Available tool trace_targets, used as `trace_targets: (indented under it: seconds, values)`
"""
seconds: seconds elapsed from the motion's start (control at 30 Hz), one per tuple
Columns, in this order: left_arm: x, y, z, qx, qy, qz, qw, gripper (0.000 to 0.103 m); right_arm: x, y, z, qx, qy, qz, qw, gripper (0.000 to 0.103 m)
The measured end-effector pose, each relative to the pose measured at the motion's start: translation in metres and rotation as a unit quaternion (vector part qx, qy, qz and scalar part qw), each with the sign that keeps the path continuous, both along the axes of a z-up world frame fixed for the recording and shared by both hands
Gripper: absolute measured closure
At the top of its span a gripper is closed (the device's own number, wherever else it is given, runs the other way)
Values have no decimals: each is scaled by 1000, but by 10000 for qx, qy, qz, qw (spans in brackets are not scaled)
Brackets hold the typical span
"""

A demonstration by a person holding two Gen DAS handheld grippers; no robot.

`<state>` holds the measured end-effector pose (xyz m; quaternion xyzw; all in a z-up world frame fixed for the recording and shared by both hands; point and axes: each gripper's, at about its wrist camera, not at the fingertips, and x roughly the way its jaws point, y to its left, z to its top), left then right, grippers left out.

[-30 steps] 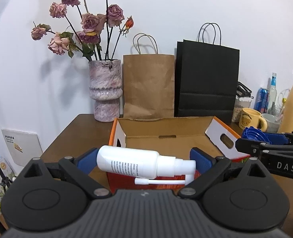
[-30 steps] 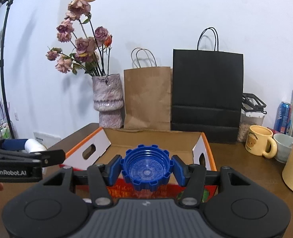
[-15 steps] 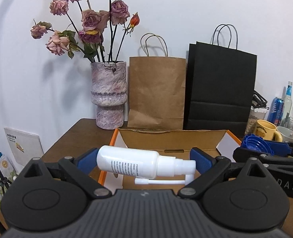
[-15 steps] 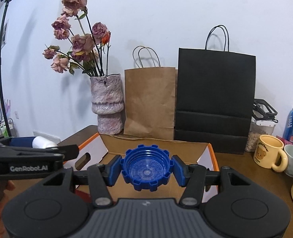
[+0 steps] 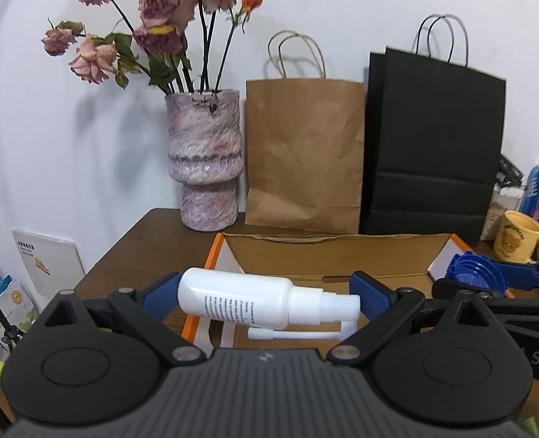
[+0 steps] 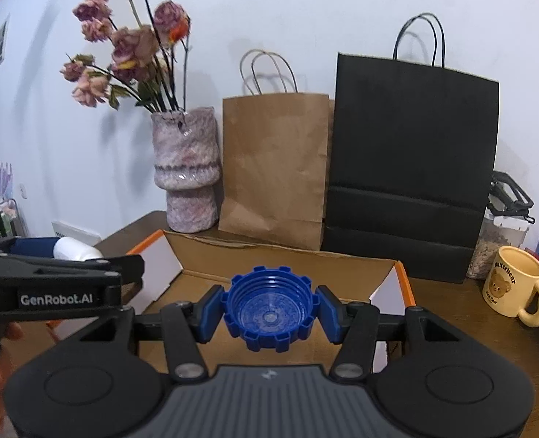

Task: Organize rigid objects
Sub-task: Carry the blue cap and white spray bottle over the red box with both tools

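Note:
My left gripper is shut on a white spray bottle, held lying crosswise with its nozzle to the right and its thin tube hanging below. My right gripper is shut on a blue notched lid, its hollow side facing the camera. Both hang over the near part of an open cardboard box with orange-edged flaps. In the left wrist view the blue lid shows at the right. In the right wrist view the bottle's white end shows at the left.
Behind the box stand a pink vase of dried roses, a brown paper bag and a black paper bag. A yellow mug, a jar and a can sit at the right. The brown table's left edge is near the vase.
Both grippers have moved forward over the box with their loads; the vase and bags look nearer and larger, and the box's near wall has dropped out of sight.

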<state>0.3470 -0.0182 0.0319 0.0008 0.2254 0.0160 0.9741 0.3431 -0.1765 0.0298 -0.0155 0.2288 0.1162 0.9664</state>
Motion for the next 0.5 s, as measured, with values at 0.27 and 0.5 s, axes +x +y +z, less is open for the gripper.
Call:
trace_targets:
  seconds: [0.27, 0.5]
  values:
    - [24, 4, -11, 68, 309, 105, 9994, 4, 24, -5, -18, -54, 321, -98, 9994, 49]
    - [36, 3, -19, 166, 423, 82, 9989, 4, 37, -4, -38, -183, 625, -128, 9978, 49]
